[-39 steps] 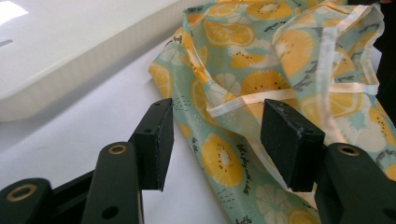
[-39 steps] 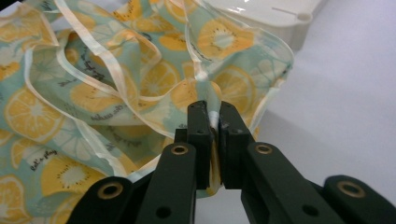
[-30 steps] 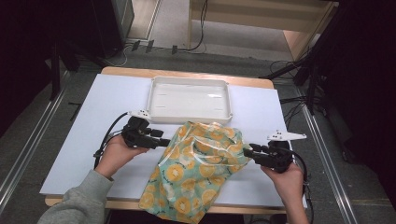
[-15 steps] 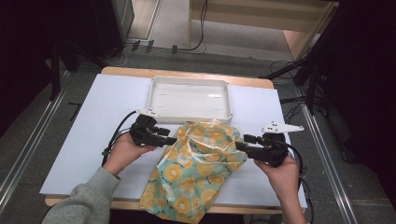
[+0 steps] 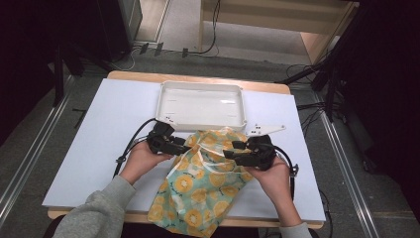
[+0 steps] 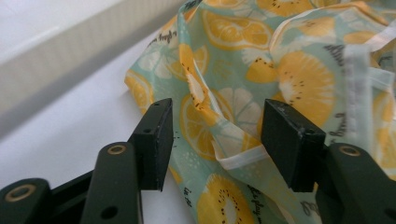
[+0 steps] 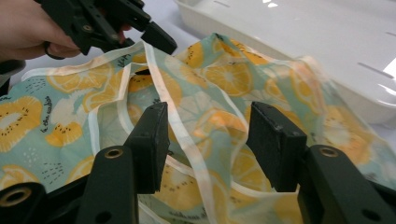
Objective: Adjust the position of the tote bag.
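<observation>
A teal cloth (image 5: 203, 188) printed with orange citrus slices lies crumpled on the white table, its near end hanging over the front edge. My left gripper (image 5: 185, 147) is at the cloth's upper left edge. In the left gripper view its jaws (image 6: 217, 121) stand open around a raised fold of the cloth (image 6: 303, 74), with the pads clear of it. My right gripper (image 5: 229, 151) is over the cloth's upper right part. Its jaws (image 7: 205, 126) have just been opening and straddle a white-hemmed band of the cloth (image 7: 224, 74) without pressing it. The left gripper (image 7: 159, 39) shows beyond.
A white rectangular tray (image 5: 163, 101) stands empty just behind the cloth, its near wall (image 7: 327, 93) close to the fabric. Both grippers' cables trail on the white board (image 5: 99, 148). Dark floor, rails and cables surround the table.
The right gripper has moved left onto the cloth's upper part and its jaws have widened. The left gripper has shifted slightly right. The cloth's top has bunched up between them.
</observation>
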Tool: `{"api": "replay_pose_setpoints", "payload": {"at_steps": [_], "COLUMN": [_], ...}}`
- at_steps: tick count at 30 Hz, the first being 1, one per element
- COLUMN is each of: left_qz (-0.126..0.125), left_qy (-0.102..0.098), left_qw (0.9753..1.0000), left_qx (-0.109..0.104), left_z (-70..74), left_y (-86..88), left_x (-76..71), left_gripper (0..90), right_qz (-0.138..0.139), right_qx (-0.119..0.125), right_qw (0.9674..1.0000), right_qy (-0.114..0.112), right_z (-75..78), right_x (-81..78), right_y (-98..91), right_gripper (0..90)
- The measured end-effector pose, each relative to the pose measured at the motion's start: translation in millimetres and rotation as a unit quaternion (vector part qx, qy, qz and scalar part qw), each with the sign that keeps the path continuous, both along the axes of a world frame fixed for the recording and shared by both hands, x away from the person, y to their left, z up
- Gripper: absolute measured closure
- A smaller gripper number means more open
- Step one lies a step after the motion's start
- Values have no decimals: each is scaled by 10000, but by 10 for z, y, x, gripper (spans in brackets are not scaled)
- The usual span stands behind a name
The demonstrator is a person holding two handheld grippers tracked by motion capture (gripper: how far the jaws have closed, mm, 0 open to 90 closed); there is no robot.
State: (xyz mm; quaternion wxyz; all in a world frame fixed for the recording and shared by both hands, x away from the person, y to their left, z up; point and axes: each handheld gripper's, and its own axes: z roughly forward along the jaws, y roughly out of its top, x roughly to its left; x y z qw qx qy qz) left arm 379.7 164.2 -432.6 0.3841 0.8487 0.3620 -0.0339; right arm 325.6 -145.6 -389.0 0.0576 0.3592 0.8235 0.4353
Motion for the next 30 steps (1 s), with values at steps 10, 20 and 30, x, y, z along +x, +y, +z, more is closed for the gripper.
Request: {"api": "replay_pose_setpoints", "payload": {"at_steps": [10, 20, 30], "left_qz": [-180, -153, 111], "left_qy": [-86, -477, -793], "left_qw": [9995, 9983, 9967], "left_qx": [231, 290, 144], "left_z": [-111, 42, 322], "left_y": [-108, -80, 144], "left_x": [-60, -158, -242], "left_gripper": [883, 900, 900], "right_qz": [70, 28, -112], "right_qx": [-268, -271, -86], "right_qw": [9995, 9995, 9999], "right_qy": [130, 138, 65], "right_z": [-217, -194, -110], "right_x": [62, -10, -124], "right_y": [188, 74, -167], "right_gripper": [523, 897, 900]}}
